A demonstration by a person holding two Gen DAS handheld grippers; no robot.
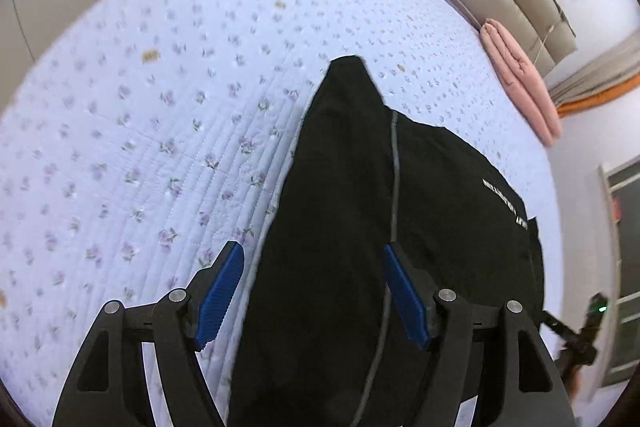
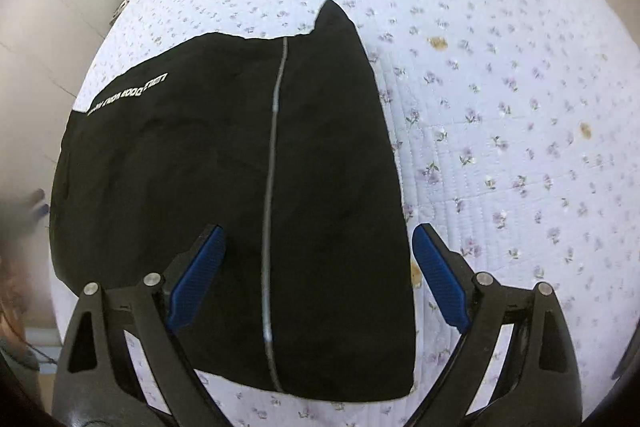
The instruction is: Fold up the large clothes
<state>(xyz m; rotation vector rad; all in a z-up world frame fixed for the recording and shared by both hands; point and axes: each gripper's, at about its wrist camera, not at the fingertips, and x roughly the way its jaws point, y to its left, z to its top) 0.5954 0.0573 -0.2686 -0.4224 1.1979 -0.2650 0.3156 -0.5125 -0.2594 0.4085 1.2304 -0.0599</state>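
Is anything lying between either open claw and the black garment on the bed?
Nothing visible. The left claw and right claw both hang open directly over the black garment; the pink cloth lies far off.

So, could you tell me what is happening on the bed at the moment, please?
A person is folding a black garment on a floral quilt, with a handheld gripper in each hand. Both the left gripper and the right gripper are open above the garment, gripping nothing. It lies partly folded, a grey stripe running along it. A folded pink cloth sits at the bed's far edge.
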